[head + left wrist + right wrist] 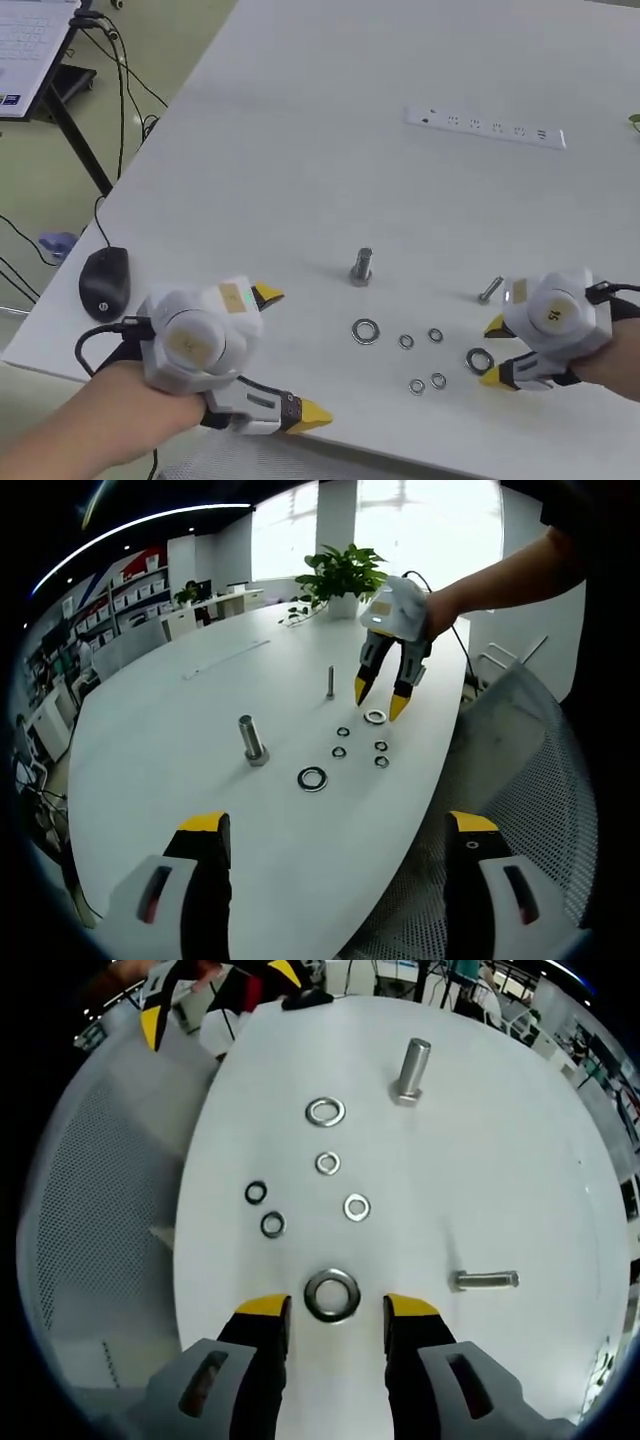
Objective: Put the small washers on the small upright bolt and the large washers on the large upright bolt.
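Straddling a large flat silver steel washer (332, 1295) with the right claw (335, 1307), yellow-tipped jaws spread and pinching nothing, low over the white counter (520, 1160). Lies flat, dead centre between the tips and just ahead of them; round, so no long axis to square up to. Judged as the pick-up step: calls for a short push forward and down, then a squeeze across the ring. Nothing threaded yet on the thick upright silver bolt (410, 1072), standing head-down further ahead, past four small silver washers (357, 1206) and a second large silver washer (325, 1111). Just right of the claw in the right gripper view, the thin upright silver bolt (485, 1280). Spread and empty too, the left claw (292, 353), well apart at the near counter edge; far less handy for this washer.
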